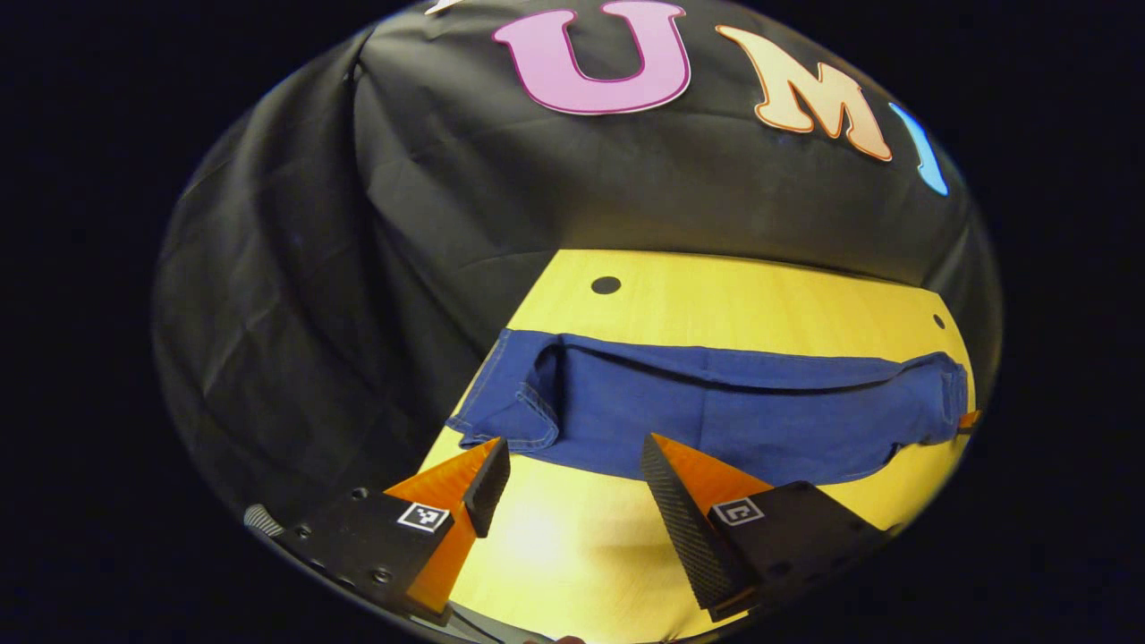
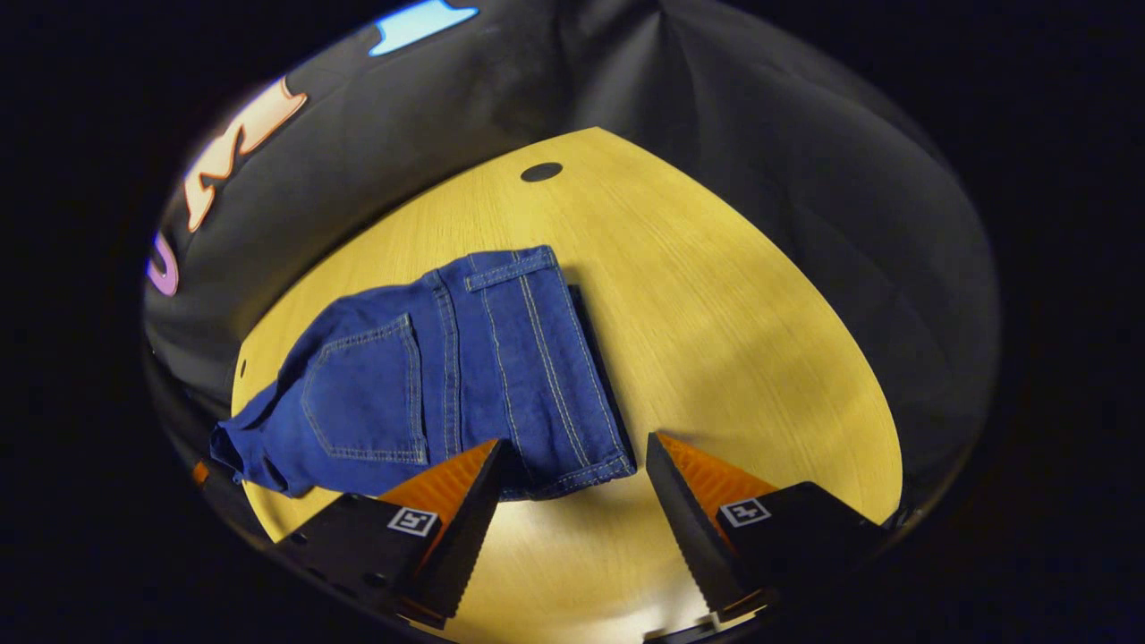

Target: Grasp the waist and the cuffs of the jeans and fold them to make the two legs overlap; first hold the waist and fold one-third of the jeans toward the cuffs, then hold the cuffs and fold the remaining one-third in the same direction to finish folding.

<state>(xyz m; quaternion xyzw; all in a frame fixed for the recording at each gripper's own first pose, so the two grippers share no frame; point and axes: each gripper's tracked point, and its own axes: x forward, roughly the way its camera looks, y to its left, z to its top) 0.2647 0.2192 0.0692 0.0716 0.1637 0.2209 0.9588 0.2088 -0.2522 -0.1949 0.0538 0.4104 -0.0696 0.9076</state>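
Both legs of the blue denim jeans (image 1: 716, 411) already overlap on the yellow wooden table (image 1: 742, 295). Left hand-held gripper (image 1: 572, 465) and right hand-held gripper (image 2: 572, 461) gape wide, empty, just short of the cloth. Next, I judge: grasp the waist and fold one-third toward the cuffs.

Before you, a pale wooden counter (image 2: 733, 304) with a dark round hole (image 2: 541, 172) near its far edge carries blue jeans (image 2: 465, 376), lying flat with both legs overlapped.
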